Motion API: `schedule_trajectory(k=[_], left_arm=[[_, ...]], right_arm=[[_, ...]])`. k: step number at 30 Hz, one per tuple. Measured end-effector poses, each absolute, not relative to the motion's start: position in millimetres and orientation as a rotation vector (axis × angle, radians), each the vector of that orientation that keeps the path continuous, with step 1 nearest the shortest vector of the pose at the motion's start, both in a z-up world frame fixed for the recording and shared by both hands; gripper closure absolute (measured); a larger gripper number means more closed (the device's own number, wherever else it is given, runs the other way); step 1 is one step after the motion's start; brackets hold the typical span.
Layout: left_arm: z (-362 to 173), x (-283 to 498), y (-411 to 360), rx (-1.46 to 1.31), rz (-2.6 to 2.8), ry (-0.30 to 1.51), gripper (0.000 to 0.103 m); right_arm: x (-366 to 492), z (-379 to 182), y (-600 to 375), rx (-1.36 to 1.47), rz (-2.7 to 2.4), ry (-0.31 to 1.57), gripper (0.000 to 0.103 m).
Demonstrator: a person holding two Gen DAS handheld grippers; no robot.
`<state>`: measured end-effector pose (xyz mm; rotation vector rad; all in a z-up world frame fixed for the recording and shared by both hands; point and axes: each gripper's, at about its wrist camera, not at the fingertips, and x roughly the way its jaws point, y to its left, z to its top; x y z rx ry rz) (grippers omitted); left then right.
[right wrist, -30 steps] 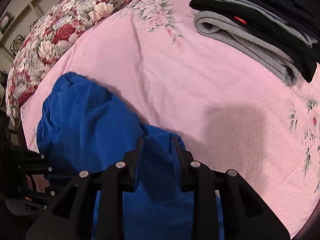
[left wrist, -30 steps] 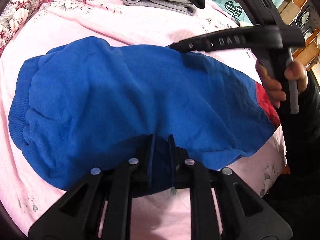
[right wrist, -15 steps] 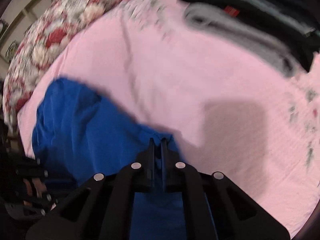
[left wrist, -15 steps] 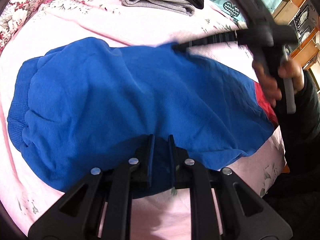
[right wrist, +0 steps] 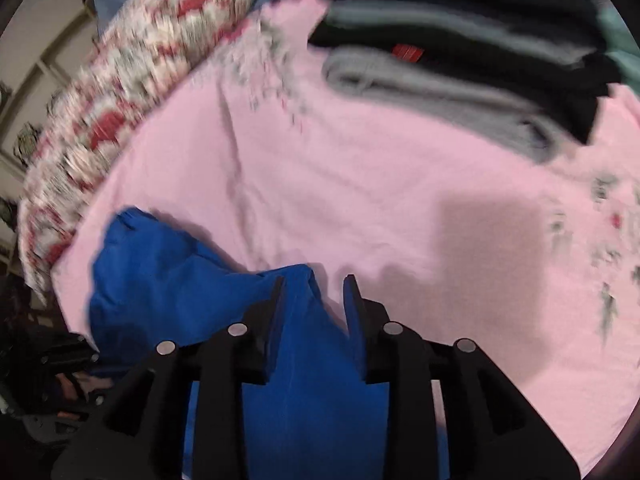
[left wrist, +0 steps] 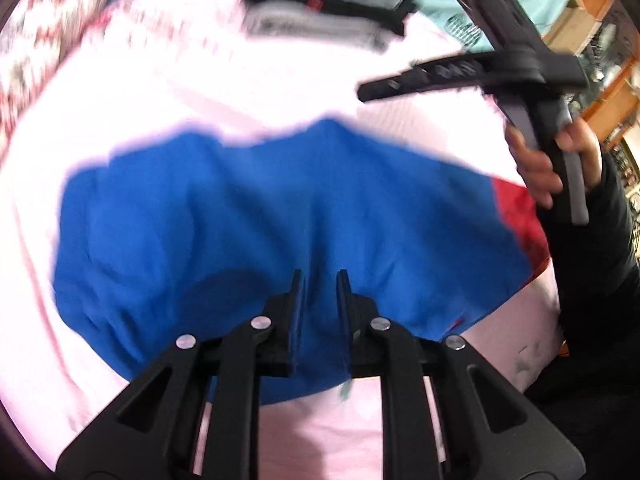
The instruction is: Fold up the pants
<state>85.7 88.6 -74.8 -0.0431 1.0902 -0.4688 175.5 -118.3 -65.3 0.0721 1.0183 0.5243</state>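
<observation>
Blue pants (left wrist: 280, 216) with a red part (left wrist: 520, 216) at the right end lie folded lengthwise on the pink bed sheet (left wrist: 280, 80). My left gripper (left wrist: 320, 276) is at the near edge, its jaws close together on a fold of blue cloth. In the left wrist view my right gripper (left wrist: 364, 94), held by a hand (left wrist: 552, 168), hangs above the sheet beyond the far edge, clear of the cloth. The right wrist view shows my right gripper (right wrist: 314, 280) open, with the far fold of the pants (right wrist: 168, 280) lying under and between the fingers.
A stack of folded black and grey clothes (right wrist: 460, 60) sits at the far side of the bed. A floral pillow (right wrist: 132, 72) lies at the far left. Wooden furniture (left wrist: 600, 92) stands beyond the bed's right edge. Bare pink sheet (right wrist: 400, 200) lies between the pants and the stack.
My right gripper, shut on the far edge half a second ago, has opened and risen away from the pants. The left gripper keeps its hold at the near edge.
</observation>
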Motion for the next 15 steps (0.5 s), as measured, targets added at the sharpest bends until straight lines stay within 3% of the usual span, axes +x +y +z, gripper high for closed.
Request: schedule_trajectory(k=[1, 5, 6, 7, 8, 9, 12, 15], left_arm=[[-64, 88, 84, -0.031, -0.481, 1.061, 0.088], [-49, 115, 43, 0.013, -0.522, 1.023, 0.085], [-58, 129, 27, 0.018, -0.525, 1.053, 0.085], [-66, 138, 16, 0.029, -0.517, 1.071, 0.093], [-76, 147, 6, 0.048, -0.498, 1.086, 0.102], [-91, 159, -5, 0.063, -0.476, 1.112, 0.102], [-128, 181, -18, 0.061, -0.451, 1.201, 0.102], [-128, 185, -13, 0.034, -0.469, 1.2, 0.102]], right_arm=[[162, -55, -129, 0.081, 0.501, 0.985, 0.053], [94, -63, -153, 0.081, 0.514, 1.014, 0.053], [77, -72, -154, 0.071, 0.529, 1.027, 0.06], [59, -84, -148, 0.061, 0.544, 1.042, 0.078], [46, -95, -140, 0.062, 0.564, 1.06, 0.086], [34, -104, -135, 0.076, 0.585, 1.07, 0.095], [14, -114, -116, 0.114, 0.62, 1.035, 0.096], [18, -119, -97, 0.138, 0.632, 1.028, 0.096]])
